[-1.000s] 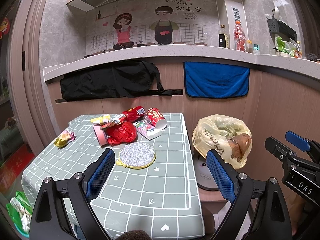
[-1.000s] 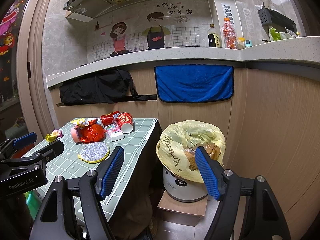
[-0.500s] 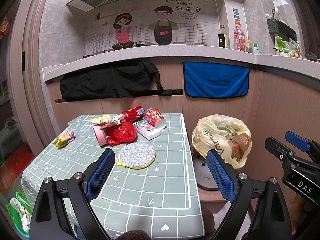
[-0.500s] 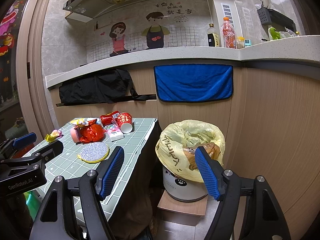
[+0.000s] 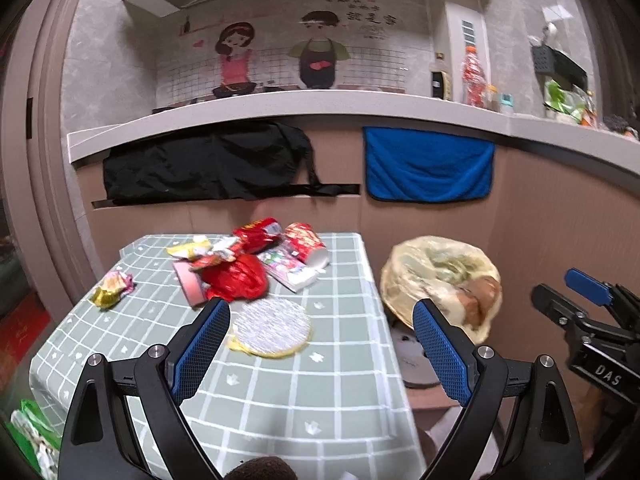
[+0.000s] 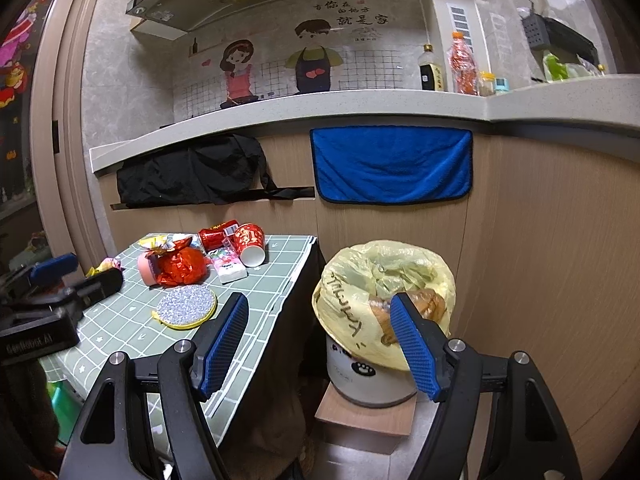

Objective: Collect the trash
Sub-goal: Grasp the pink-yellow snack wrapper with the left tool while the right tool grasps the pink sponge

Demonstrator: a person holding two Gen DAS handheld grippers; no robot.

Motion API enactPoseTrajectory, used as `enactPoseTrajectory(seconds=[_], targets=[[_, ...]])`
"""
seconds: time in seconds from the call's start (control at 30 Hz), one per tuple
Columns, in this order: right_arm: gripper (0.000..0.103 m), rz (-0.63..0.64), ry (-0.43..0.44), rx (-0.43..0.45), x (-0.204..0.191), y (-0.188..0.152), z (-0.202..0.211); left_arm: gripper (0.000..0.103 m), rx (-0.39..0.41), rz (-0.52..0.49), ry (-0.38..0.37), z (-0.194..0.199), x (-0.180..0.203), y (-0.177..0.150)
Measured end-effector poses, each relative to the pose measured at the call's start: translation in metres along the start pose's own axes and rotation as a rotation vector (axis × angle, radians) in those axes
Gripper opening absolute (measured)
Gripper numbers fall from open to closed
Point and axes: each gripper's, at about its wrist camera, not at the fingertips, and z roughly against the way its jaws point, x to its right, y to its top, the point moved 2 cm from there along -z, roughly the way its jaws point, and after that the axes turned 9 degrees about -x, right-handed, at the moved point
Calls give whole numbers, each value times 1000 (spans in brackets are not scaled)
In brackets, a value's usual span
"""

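Your left gripper [image 5: 320, 344] has moved closer to the table [image 5: 280, 380] than half a second ago, jaws spread wide and empty; your right gripper [image 6: 320, 340] has barely shifted, also wide apart and empty. The trash [image 5: 236, 276] sits heaped at the table's far side, untouched. Beside the table, the bin [image 6: 368, 376] holds a yellow bag [image 6: 340, 308] containing crumpled scraps.

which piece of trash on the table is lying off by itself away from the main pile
The small yellow-and-pink wrapper, alone near the table's left edge; the other pieces cluster together at the far end.
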Motion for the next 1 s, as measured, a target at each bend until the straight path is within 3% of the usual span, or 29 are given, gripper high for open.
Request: enactPoseTrajectory(seconds=[0.13, 0.37, 0.53, 0.7, 0.87, 1.0], targets=[[71, 8, 20, 0, -9, 16, -18, 92, -18, 78, 23, -16, -49, 10], [71, 21, 166, -65, -43, 50, -71, 92, -62, 234, 89, -56, -162, 13], [71, 52, 158, -66, -68, 62, -104, 93, -103, 302, 119, -99, -253, 17], [70, 55, 175, -137, -88, 64, -148, 93, -218, 365, 199, -151, -334, 19], [70, 40, 178, -218, -103, 59, -187, 91, -310, 453, 148, -203, -384, 16], [69, 51, 176, -267, -121, 61, -211, 79, -404, 487, 89, -241, -403, 8]])
